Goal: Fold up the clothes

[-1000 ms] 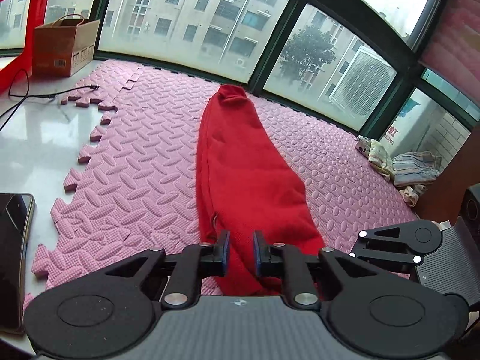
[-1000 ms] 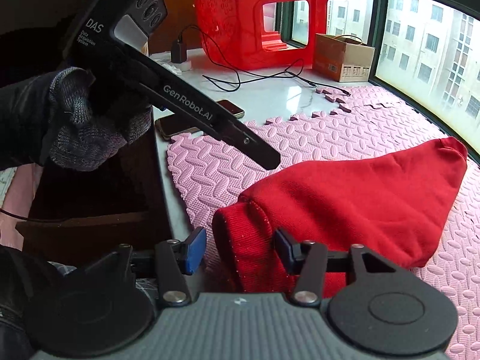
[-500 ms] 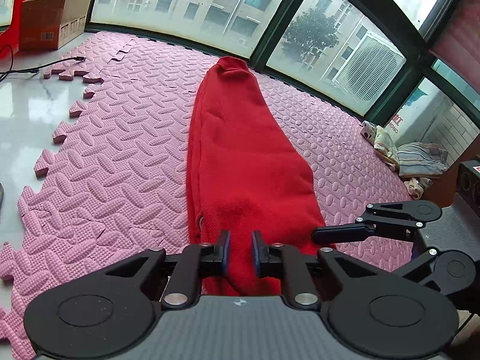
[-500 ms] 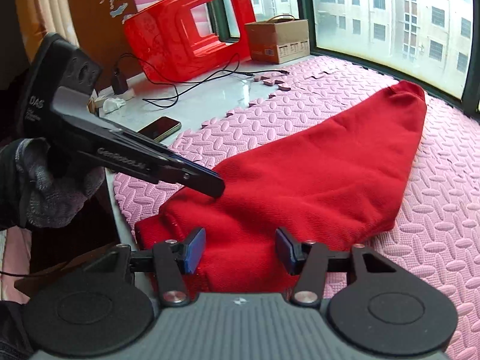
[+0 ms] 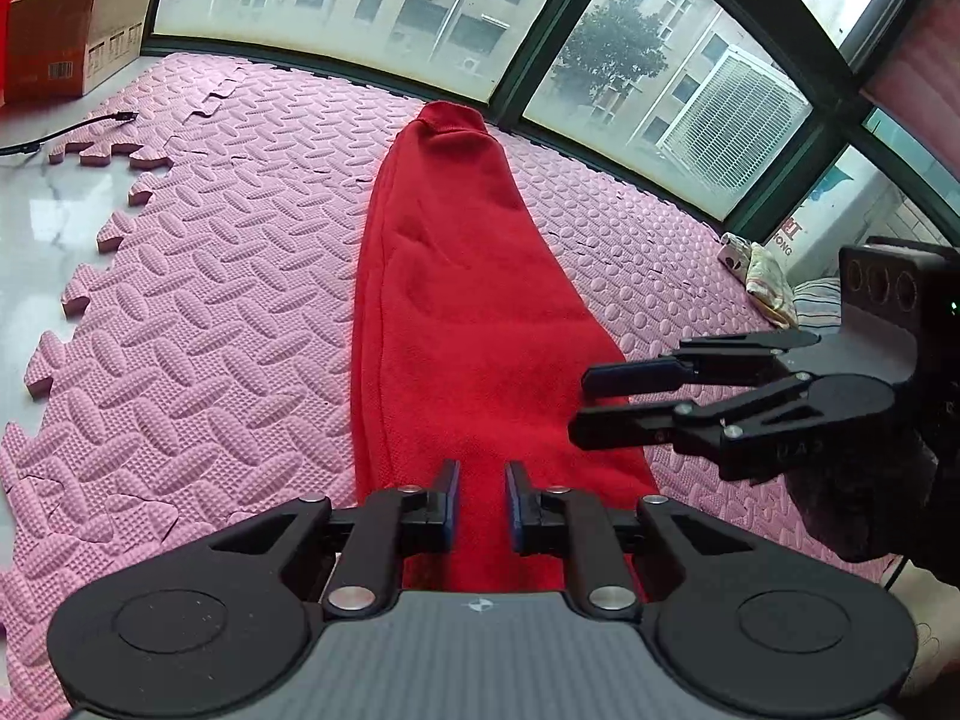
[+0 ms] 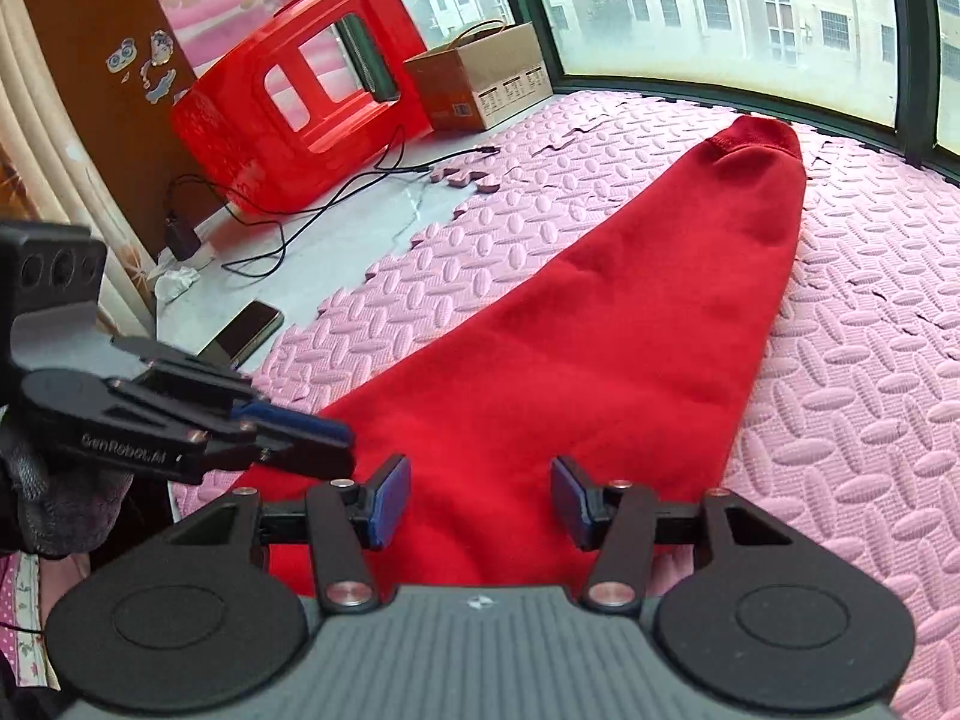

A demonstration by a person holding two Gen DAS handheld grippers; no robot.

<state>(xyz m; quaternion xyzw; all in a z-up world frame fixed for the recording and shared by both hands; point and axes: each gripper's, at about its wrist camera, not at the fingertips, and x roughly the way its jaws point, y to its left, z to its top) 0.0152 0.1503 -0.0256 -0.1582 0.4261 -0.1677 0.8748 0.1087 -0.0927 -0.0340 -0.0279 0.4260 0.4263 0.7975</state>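
Where it lies: though its near end hangs hidden behind both claws, the red garment (image 5: pixel 456 324) stretches flat along the pink foam mat (image 5: pixel 198 324), tapering to a ribbed cuff (image 6: pixel 756 135) beside the window.
Long axis: straight ahead from the left claw (image 5: pixel 482 501); in the right wrist view it slants up and to the right, from the near wide end to the far narrow end.
Left claw: narrow, its pads a small gap apart with red cloth showing between them; whether they pinch that cloth or only hover over it I cannot tell.
Right claw: wide apart at (image 6: pixel 481 498), the garment's broad near end under and between the pads, with nothing gripped that I can see.
Which is nearer: both sit at the wide end; the left one lines up over the middle of the cloth, the right one over its right-hand edge.
Hand pose: both tools are held low and near level, pointing along the mat; a grey-gloved hand (image 6: pixel 42 504) grips the left tool.
Fold so far: the cloth looks already narrowed into a long strip; a fold end to end seems possible, but that is only a judgement.
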